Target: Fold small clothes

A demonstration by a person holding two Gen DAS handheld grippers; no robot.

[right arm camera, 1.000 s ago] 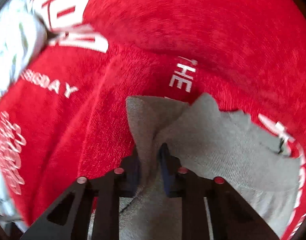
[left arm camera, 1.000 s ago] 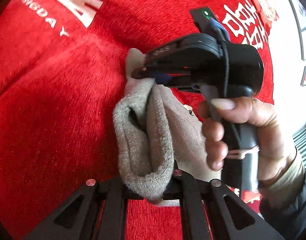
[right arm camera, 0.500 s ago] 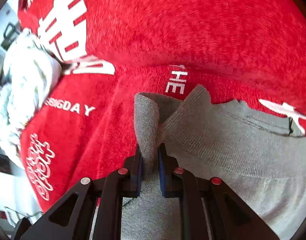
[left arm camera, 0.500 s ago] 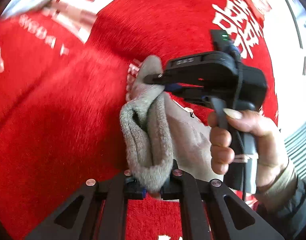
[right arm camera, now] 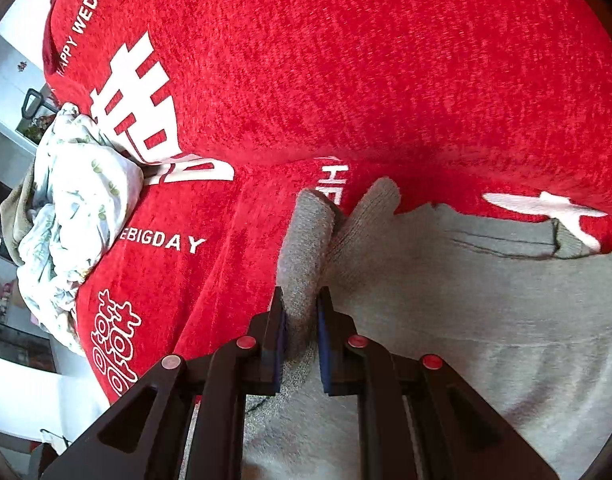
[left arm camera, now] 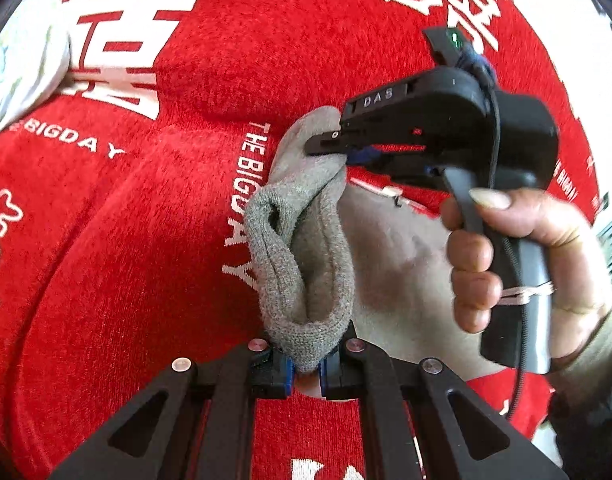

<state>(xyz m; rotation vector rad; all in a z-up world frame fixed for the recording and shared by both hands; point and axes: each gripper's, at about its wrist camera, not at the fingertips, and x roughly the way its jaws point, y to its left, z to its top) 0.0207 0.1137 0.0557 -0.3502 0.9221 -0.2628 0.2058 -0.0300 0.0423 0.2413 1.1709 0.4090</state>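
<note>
The left hand-held gripper [left arm camera: 306,368] is clamping the rolled edge of the small grey knitted garment [left arm camera: 306,264], its pads nearly together with only fabric between them. The right hand-held gripper [right arm camera: 300,332] is clamping a second fold of the same grey knitted garment [right arm camera: 445,300], with its jaws narrowly apart on that bunched fabric.

Compared with the frames from a second ago, both grips are now sitting higher and further across the red plush cover with white lettering [left arm camera: 154,240], and both wrists are rolled differently. The pinched edge is therefore hanging clear of the cover, while the rest of the garment is trailing toward 4 o'clock in the right wrist view.

Judged from this, the garment is being lifted and spread ahead of a fold; no fold is laid yet.

No container is visible. A crumpled white floral-print cloth [right arm camera: 78,216] is lying at 9 o'clock in the right wrist view, well apart from the garment.
</note>
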